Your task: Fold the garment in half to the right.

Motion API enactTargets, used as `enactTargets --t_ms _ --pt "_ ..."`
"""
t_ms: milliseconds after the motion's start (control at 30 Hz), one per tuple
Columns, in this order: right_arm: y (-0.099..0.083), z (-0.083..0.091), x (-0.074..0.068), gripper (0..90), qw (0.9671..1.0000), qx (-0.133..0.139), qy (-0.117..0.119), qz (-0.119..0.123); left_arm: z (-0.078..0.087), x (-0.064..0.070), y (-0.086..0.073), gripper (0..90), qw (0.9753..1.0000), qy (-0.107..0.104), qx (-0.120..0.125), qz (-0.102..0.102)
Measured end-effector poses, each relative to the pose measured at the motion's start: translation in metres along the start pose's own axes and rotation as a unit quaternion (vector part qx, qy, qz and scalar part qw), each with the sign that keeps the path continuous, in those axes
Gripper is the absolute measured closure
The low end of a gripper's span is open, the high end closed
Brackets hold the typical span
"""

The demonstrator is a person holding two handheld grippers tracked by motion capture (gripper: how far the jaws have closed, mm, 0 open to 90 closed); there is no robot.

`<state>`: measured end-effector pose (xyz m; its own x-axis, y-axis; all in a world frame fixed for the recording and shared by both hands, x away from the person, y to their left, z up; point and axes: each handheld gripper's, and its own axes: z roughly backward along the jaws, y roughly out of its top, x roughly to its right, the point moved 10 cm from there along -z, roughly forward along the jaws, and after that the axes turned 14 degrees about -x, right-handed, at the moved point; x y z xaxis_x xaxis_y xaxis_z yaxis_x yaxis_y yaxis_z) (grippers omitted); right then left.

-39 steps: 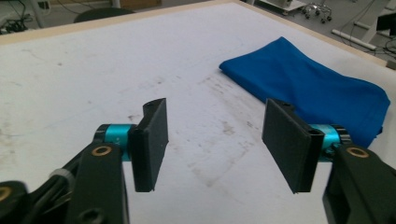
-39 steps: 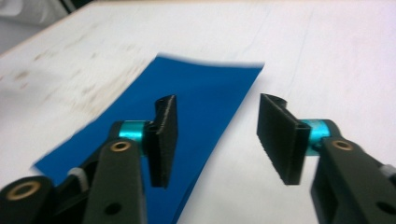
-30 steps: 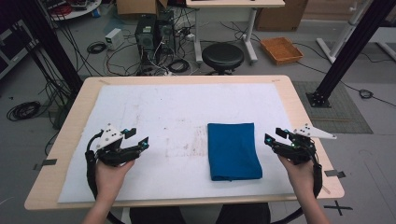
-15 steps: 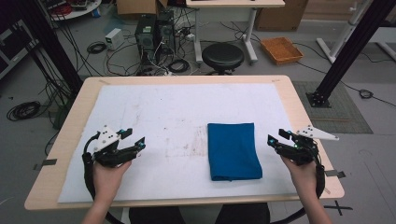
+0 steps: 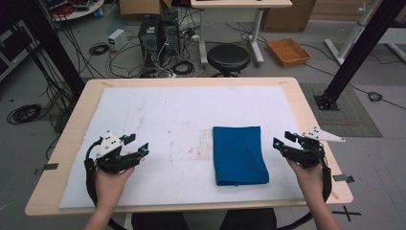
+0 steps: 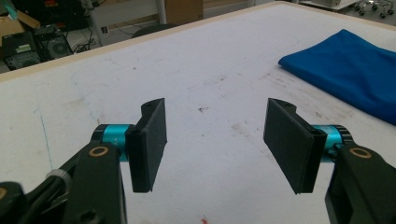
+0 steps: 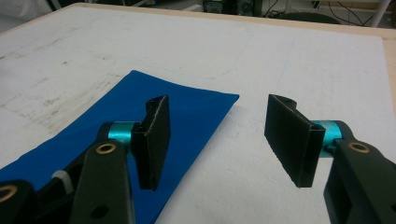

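Both hands are drifting slightly nearer to the person than half a second ago, the left gripper [image 5: 136,147] easing back and a little left while the right gripper [image 5: 282,143] is edging outward toward the right table edge; the folded blue cloth [image 5: 239,154] is lying just as it was. It is resting flat on the white mat [image 5: 167,115], right of centre, as a neat upright rectangle, near the right gripper and well apart from the left one.

Judging by its look, the cloth is going to handle as something light, soft and limp: it will sag and unfold if lifted by one point, and the stacked layers may slide apart. A pinch on a corner or along an edge, catching every layer, is looking like the sensible hold; the far right corner is sitting closest to the right jaws in the right gripper view.

Each gripper is hanging low over the mat, held palm-down with its forearm coming in from the near side, jaws pointing inward toward the cloth. Both tools are standing wide apart and holding nothing, the pads [image 6: 149,140] parallel with bare mat showing between them.
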<state>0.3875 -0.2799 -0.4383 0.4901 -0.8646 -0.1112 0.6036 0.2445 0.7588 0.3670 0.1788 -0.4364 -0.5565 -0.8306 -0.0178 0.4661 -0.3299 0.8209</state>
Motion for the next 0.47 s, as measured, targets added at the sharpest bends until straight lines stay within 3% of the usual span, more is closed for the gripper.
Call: enactTargets --t_ms 467 --pt "-0.0012 -0.0007 -0.0003 39.8 1.0 -0.001 -0.004 0.004 -0.0035 0.0021 -0.0018 39.5 1.0 -0.003 -0.006 -0.005"
